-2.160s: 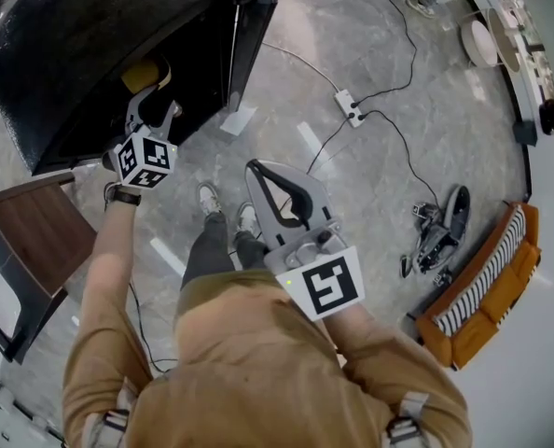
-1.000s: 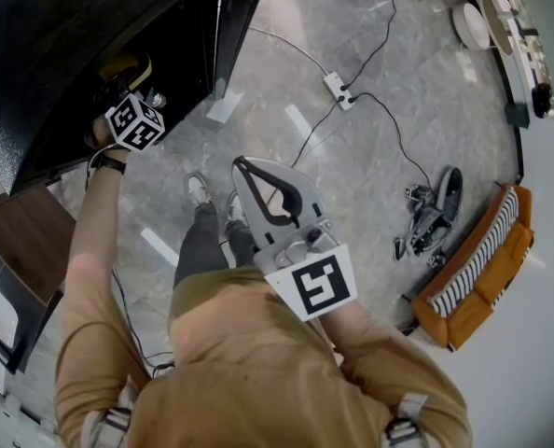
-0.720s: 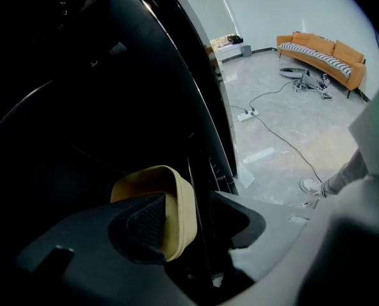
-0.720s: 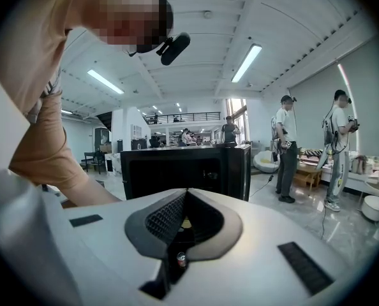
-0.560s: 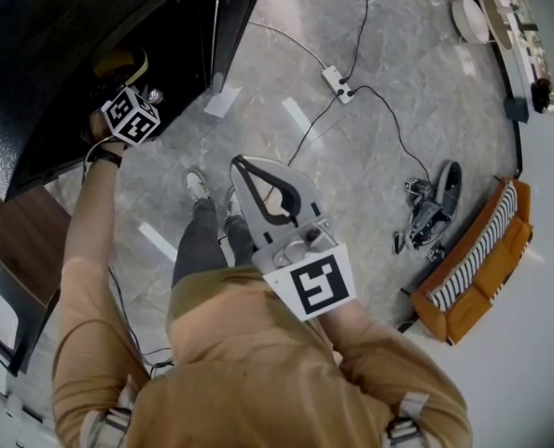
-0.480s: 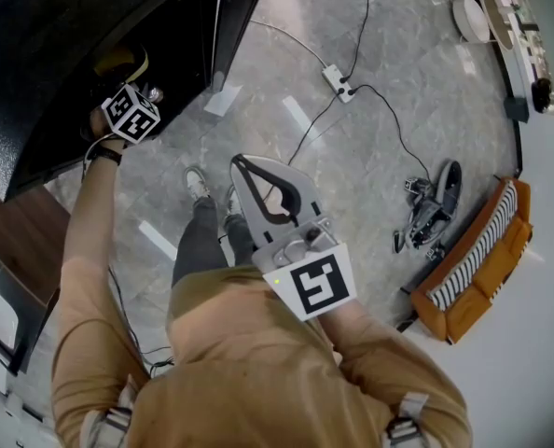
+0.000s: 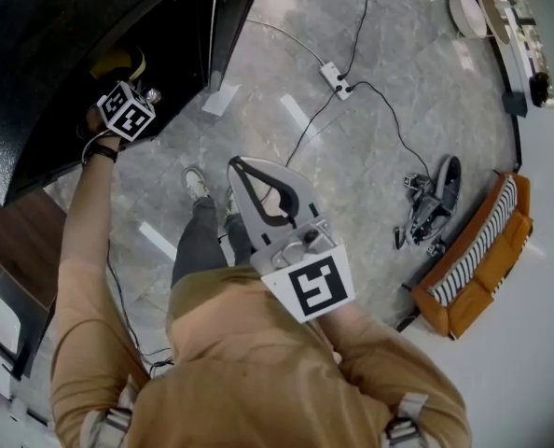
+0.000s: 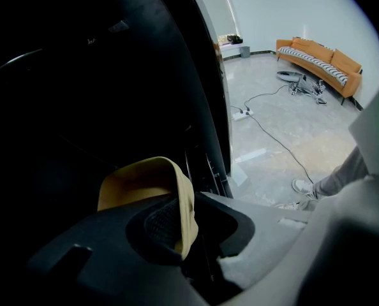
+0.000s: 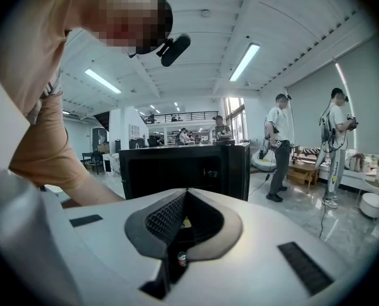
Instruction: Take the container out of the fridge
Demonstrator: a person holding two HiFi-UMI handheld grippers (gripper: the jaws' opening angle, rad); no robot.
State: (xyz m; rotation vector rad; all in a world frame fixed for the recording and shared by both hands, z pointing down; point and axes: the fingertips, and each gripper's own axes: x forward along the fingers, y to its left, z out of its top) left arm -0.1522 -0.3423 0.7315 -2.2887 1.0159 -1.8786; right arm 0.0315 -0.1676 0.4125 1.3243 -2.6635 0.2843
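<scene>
The yellow container sits inside the black fridge at the upper left of the head view. My left gripper reaches down into the fridge opening, with its marker cube just outside. In the left gripper view the container's thin wall stands between the jaws of the left gripper. The jaws have just been closing and now pinch that wall against the ribbed pad. My right gripper is held in front of the person's chest, shut and holding nothing. It points toward the fridge.
A white power strip with black cables lies on the grey marble floor. A folded device and an orange sofa are at the right. Brown wooden furniture stands at the left. Two people stand beyond the fridge.
My left hand has gone from outside the fridge opening into it and down to the yellow container. The right gripper has stayed where it was.
</scene>
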